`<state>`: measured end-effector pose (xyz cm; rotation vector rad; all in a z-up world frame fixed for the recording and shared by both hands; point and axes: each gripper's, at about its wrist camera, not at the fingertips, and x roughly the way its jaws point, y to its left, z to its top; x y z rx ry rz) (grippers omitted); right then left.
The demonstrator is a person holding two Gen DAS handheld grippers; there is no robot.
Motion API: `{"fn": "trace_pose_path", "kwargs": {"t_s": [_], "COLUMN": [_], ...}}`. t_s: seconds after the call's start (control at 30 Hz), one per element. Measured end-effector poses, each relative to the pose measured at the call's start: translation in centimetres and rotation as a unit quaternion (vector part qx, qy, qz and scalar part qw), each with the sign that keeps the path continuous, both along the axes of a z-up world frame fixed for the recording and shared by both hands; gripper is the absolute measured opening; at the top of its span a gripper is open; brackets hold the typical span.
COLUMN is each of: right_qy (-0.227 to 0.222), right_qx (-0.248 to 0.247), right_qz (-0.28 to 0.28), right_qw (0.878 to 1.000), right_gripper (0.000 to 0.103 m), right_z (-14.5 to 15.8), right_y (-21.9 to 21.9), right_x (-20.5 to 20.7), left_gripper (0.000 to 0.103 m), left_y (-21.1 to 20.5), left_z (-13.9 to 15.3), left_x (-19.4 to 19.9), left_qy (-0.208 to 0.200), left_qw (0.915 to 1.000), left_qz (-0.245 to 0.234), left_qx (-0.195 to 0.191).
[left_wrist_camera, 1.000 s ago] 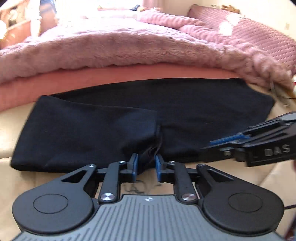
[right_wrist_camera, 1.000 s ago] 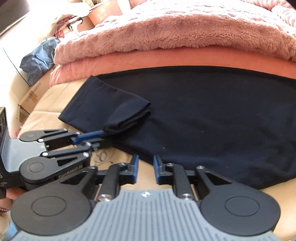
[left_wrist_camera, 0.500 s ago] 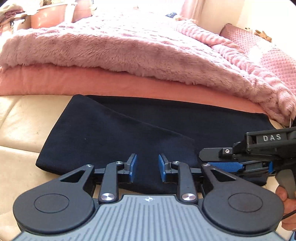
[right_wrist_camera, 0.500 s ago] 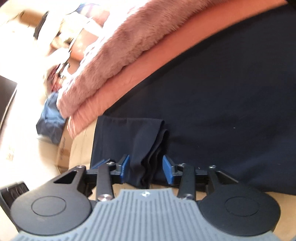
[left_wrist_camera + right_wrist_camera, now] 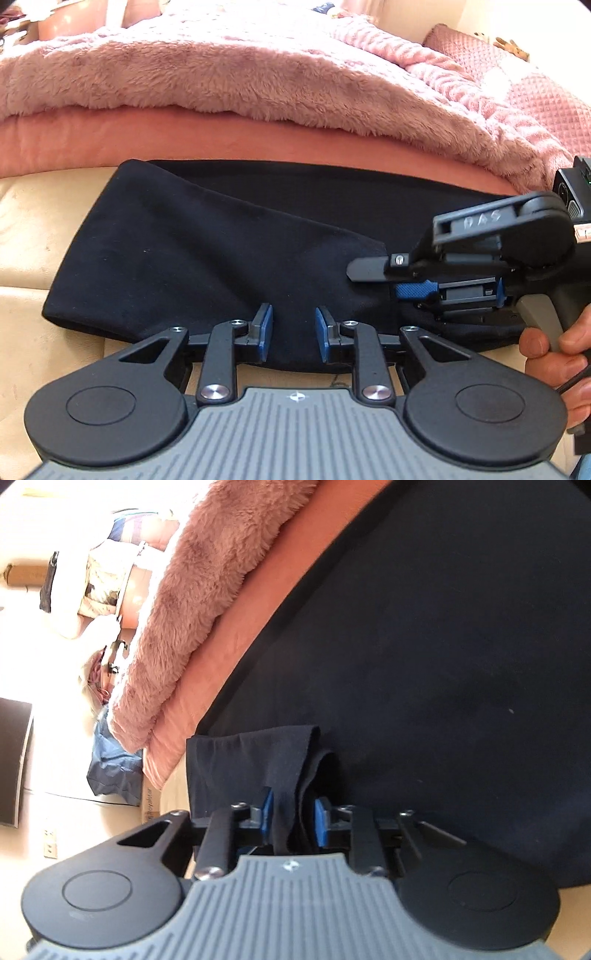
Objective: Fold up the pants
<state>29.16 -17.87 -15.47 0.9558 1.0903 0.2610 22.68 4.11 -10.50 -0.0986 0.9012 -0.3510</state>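
Note:
The dark navy pants (image 5: 207, 254) lie folded on the cream mattress (image 5: 33, 236), one layer doubled over the rest. My left gripper (image 5: 293, 332) is open at the pants' near edge with nothing between its blue pads. My right gripper (image 5: 391, 280) shows from the side in the left wrist view, turned on its side over the folded end. In the right wrist view the right gripper (image 5: 293, 821) has a bunched fold of the pants (image 5: 288, 775) between its blue pads; the pads stand apart around the cloth, not pressed on it.
A fluffy pink blanket (image 5: 229, 77) and a salmon sheet (image 5: 147, 140) lie just behind the pants. A pink quilted cover (image 5: 535, 96) lies at the far right. In the right wrist view a blue bag (image 5: 110, 768) and clutter sit beyond the bed's end.
My left gripper let go of the pants' edge and opened. My right gripper rolled onto its side and moved over the folded end, so a fold now sits between its pads.

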Motion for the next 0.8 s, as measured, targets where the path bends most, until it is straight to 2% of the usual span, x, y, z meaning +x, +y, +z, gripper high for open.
{"fn": "trace_pose_path", "kwargs": {"t_s": [0.03, 0.1, 0.23, 0.43, 0.57, 0.8], "right_qy": [-0.008, -0.031, -0.093, -0.155, -0.175, -0.172], "right_qx": [-0.015, -0.046, -0.119, -0.186, -0.205, -0.24], "right_qz": [0.006, 0.021, 0.072, 0.136, 0.163, 0.162], "right_qw": [1.0, 0.998, 0.986, 0.961, 0.949, 0.942], "right_gripper": [0.002, 0.0, 0.0, 0.0, 0.0, 0.0], "right_z": [0.5, 1.7, 5.8, 13.3, 18.8, 26.6], "right_y": [0.1, 0.9, 2.7, 3.3, 0.8, -8.0], "right_x": [0.0, 0.3, 0.4, 1.2, 1.7, 1.9], "left_gripper": [0.027, 0.027, 0.027, 0.027, 0.027, 0.027], "left_y": [0.1, 0.5, 1.7, 3.4, 4.3, 2.7], "left_z": [0.2, 0.9, 2.5, 5.4, 7.0, 8.7], "left_x": [-0.2, -0.7, -1.8, -2.9, -3.0, -2.0], "left_qy": [-0.004, -0.015, -0.045, -0.082, -0.096, -0.108], "left_qw": [1.0, 0.9996, 0.9974, 0.9923, 0.9894, 0.9896], "left_qz": [0.007, 0.024, 0.056, 0.093, 0.108, 0.095], "left_qx": [-0.001, -0.001, 0.005, 0.008, 0.007, 0.006]}}
